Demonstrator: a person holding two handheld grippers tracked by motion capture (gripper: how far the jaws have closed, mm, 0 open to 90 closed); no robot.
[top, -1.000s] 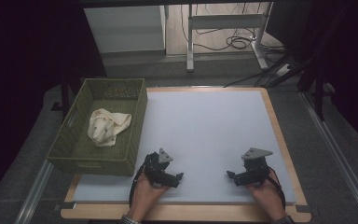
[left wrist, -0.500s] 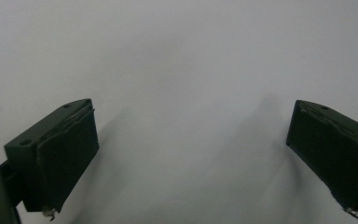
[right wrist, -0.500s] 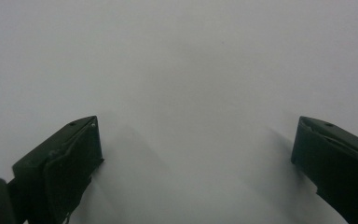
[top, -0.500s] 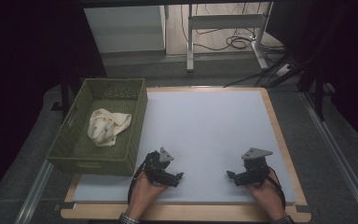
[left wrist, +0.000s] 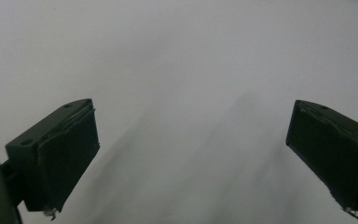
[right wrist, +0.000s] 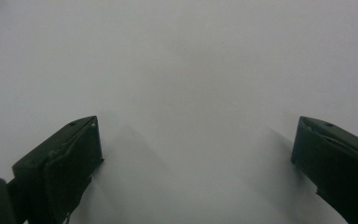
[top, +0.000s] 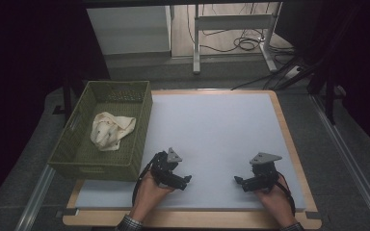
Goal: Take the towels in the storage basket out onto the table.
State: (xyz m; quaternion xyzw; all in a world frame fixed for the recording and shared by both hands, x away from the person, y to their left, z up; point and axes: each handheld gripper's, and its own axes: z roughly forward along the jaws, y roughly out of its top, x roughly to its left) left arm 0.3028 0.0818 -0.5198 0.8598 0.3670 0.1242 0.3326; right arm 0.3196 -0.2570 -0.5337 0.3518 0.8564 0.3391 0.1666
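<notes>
Near edge of the table (top: pixel 289 126), high view: two hands enter from the bottom, each holding a black two-jaw gripper over the pale grey mat (top: pixel 212 130). The left hand (top: pixel 147 192) carries the left gripper (top: pixel 185 180), whose jaws point toward the table's right; the right hand (top: pixel 274 197) carries the right gripper (top: pixel 238 182), whose jaws point toward the table's left. Each gripper bears a grey three-cornered plate on top. The two grippers lie well apart, roughly level with one another, both close to the near wooden border.

Left gripper view: the left gripper (left wrist: pixel 191 158) has its jaws spread wide, one at each side of the frame, with nothing but bare mat between them. Right gripper view: the right gripper (right wrist: pixel 196 163) is likewise spread wide and holds nothing; soft shadows of the jaws fall on the mat.

Middle distance, left of the mat: an olive-green woven basket (top: pixel 77 154), rectangular, with a handle slot in its left wall, stands just beside the left gripper. Inside it lies a crumpled cream-coloured cloth (top: pixel 110 130), bunched into loose folds, resting on the basket floor toward the middle.

Far background: a dim floor with the legs of a metal frame (top: pixel 231 29) and coiled cables (top: pixel 243 44)
</notes>
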